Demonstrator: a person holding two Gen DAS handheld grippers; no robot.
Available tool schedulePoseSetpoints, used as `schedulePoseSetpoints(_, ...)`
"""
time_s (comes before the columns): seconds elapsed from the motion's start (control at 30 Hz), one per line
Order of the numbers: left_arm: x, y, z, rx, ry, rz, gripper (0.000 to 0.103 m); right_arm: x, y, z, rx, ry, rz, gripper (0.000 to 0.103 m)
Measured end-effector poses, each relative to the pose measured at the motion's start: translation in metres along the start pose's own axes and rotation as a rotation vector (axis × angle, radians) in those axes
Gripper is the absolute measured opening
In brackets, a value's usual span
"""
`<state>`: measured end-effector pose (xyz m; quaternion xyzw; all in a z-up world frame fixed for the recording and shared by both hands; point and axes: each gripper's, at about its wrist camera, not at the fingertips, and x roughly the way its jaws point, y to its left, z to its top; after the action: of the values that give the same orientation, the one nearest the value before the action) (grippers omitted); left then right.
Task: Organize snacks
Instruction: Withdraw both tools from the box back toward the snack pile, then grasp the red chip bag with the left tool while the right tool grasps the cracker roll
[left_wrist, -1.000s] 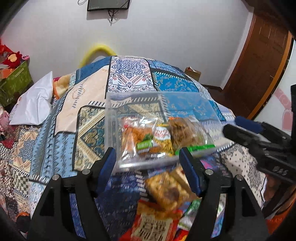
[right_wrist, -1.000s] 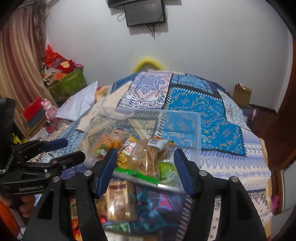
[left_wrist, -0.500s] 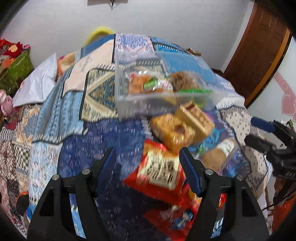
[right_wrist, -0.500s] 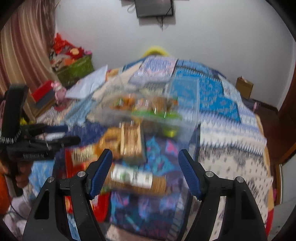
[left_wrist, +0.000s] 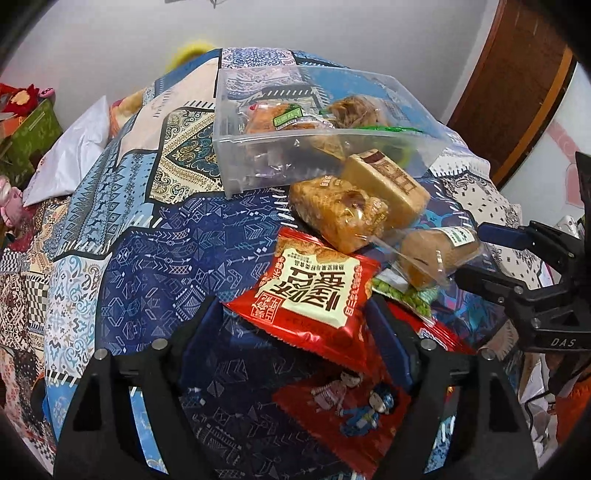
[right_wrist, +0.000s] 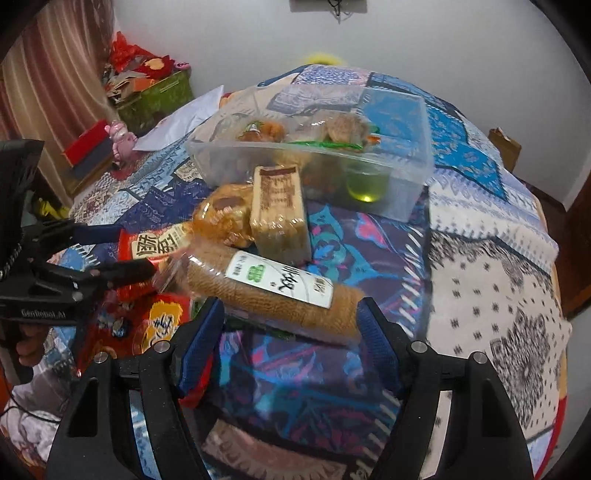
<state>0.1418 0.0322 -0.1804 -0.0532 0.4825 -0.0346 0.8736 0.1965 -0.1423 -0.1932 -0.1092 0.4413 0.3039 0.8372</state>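
Reaching for loose snacks: both grippers hang over the pile on the bed, in front of the clear bin (left_wrist: 236, 155).
Left gripper (left_wrist: 295, 332): jaws part-open and just been widening, straddling the red packet (left_wrist: 314, 291), pads not pressing it.
Right gripper (right_wrist: 288, 325): part-open, just been widening, nothing gripped; the biscuit roll (right_wrist: 273, 291) lies between its fingers.
Bin: already holds a few snacks, toward the bed's far middle.
Crowding risk: the two grippers work close together and could knock each other.
Slip risk: glossy wrappers overlap; closing on an edge may drag the neighbouring cake pack (left_wrist: 340, 214).
Crush risk: a hard squeeze could break the biscuits.
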Motion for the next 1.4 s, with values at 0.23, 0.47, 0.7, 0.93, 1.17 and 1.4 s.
schedulePoseSetpoints(0.23,0.016,0.004,0.005,-0.031,0.018,-0.057,0.086,0.014,0.007,0.010,-0.051,-0.003,-0.003,0.080)
schedulePoseSetpoints(0.47,0.040,0.004,0.005,-0.044,0.051,-0.041,0.086,0.029,0.007,0.014,-0.076,0.017,0.030,0.082)
schedulePoseSetpoints(0.7,0.032,0.003,-0.001,-0.044,0.006,-0.054,0.060,0.031,0.011,0.012,-0.118,0.027,0.025,0.081)
schedulePoseSetpoints(0.93,0.017,0.013,-0.008,-0.062,-0.012,-0.034,0.039,0.022,0.005,0.004,-0.111,0.031,-0.006,0.067)
schedulePoseSetpoints(1.17,0.005,0.020,-0.018,-0.075,-0.024,-0.043,0.038,0.007,-0.006,-0.011,-0.074,0.061,-0.035,0.054)
schedulePoseSetpoints(1.4,-0.006,0.030,-0.026,-0.073,-0.025,-0.039,0.039,-0.003,-0.004,-0.018,-0.088,0.102,-0.023,0.052)
